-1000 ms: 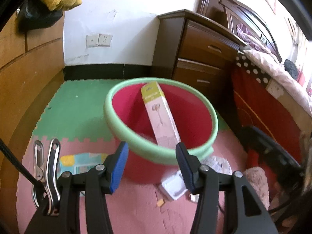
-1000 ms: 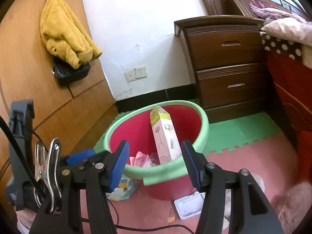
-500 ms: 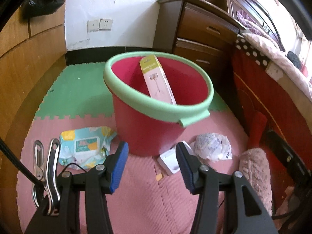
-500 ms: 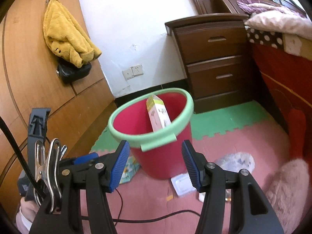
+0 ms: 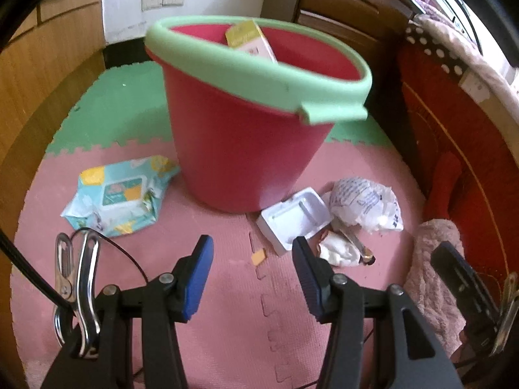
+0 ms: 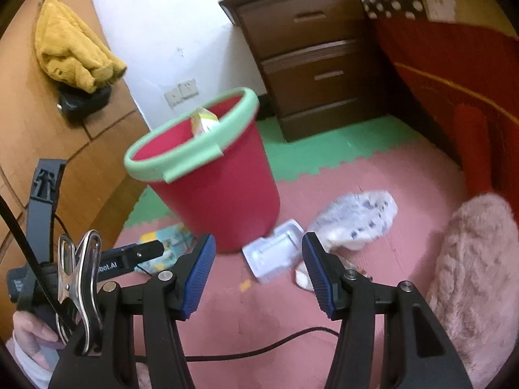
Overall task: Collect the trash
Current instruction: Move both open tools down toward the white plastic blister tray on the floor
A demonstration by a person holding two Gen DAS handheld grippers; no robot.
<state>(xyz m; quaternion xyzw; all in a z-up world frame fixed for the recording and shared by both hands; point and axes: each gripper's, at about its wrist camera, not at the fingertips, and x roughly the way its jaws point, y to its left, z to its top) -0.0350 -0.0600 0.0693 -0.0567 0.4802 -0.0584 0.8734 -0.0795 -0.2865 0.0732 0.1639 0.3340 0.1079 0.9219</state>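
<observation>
Both tongs have dropped toward the floor since a second ago, so the red bucket [image 5: 246, 136] now looms above the left tongs [image 5: 251, 275] and its side wall shows rather than its inside. Left tongs stand apart with nothing between them, over bare pink floor mat [image 5: 227, 317]. Right tongs [image 6: 258, 274] also stand apart and empty. A tall box [image 5: 251, 39] leans inside the bucket against its green rim. Trash lies on the mat at the bucket's foot: a white plastic tray [image 5: 293, 217] touching its base, a crumpled paper wad [image 5: 365, 204] just beside the tray, and a wipes packet [image 5: 120, 199] on the other side. A fuzzy pink slipper [image 6: 470, 278] borders the open mat on the right.
</observation>
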